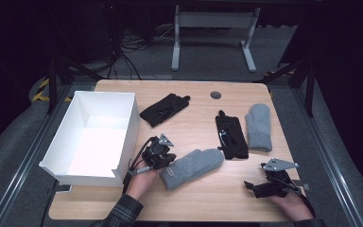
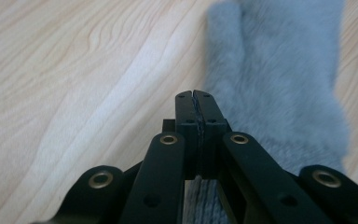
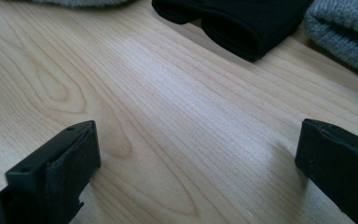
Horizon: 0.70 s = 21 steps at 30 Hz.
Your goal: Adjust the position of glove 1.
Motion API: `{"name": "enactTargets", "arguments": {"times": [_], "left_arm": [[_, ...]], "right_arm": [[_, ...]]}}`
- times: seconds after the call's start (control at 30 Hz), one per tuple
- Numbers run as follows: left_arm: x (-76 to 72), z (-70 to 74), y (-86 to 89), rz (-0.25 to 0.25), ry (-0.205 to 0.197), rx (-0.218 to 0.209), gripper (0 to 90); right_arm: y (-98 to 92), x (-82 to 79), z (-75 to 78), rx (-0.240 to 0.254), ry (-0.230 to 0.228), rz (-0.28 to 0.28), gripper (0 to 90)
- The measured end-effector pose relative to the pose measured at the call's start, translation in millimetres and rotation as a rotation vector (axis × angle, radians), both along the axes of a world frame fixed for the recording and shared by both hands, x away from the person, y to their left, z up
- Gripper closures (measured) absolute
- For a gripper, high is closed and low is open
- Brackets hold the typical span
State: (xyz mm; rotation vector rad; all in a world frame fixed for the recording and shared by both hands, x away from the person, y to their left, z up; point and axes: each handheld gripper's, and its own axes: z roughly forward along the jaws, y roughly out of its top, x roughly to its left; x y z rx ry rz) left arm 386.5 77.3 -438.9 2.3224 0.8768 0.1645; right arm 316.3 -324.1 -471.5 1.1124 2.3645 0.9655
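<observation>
A grey fleece mitten (image 1: pixel 194 166) lies near the table's front middle, cuff towards the left. My left gripper (image 1: pixel 168 163) sits at that cuff. In the left gripper view the jaws (image 2: pixel 193 95) are pressed together pad to pad over the grey mitten (image 2: pixel 279 79), and I see no fabric between them. My right gripper (image 1: pixel 253 187) rests low at the front right with its jaws wide apart. In the right gripper view it (image 3: pixel 196 154) stands open over bare wood, with a black glove (image 3: pixel 242 23) and a second grey mitten (image 3: pixel 345 32) beyond.
A white open box (image 1: pixel 127 127) stands at the left of the wooden table (image 1: pixel 208 198). One black glove (image 1: pixel 164 109) lies behind the middle; another black glove (image 1: pixel 231 137) lies beside the second grey mitten (image 1: pixel 258 126) at the right.
</observation>
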Motion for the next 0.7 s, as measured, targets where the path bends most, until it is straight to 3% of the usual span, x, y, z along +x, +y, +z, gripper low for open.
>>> {"name": "enactTargets", "arguments": {"times": [0.23,0.3,0.4,0.47,0.53,0.63,0.7], "left_arm": [[-1.7,-6.2,5.0,-0.012,0.04,0.003,89.7],[-3.0,-7.4,6.8,-0.015,0.051,-0.004,89.7],[-4.6,-7.4,7.5,-0.018,0.056,-0.011,89.7],[-6.8,-6.8,8.8,-0.017,0.06,-0.015,89.7],[-7.7,-6.9,10.0,-0.02,0.061,-0.019,89.8],[-8.3,-6.9,11.4,-0.024,0.067,-0.022,89.8],[-8.5,-6.9,11.6,-0.018,0.065,-0.028,89.8]], "right_arm": [[0.0,0.0,0.0,0.0,0.0,0.0,0.3],[0.2,-0.3,0.8,-0.003,0.0,0.008,4.0],[3.4,-1.4,8.9,-0.007,0.0,0.029,26.9],[8.6,-0.4,13.9,0.014,0.001,0.047,38.7],[15.7,1.4,18.2,0.031,-0.016,0.076,55.9],[35.6,7.9,25.0,0.059,-0.03,0.135,78.7],[47.6,12.1,26.3,0.058,-0.031,0.17,88.3]]}}
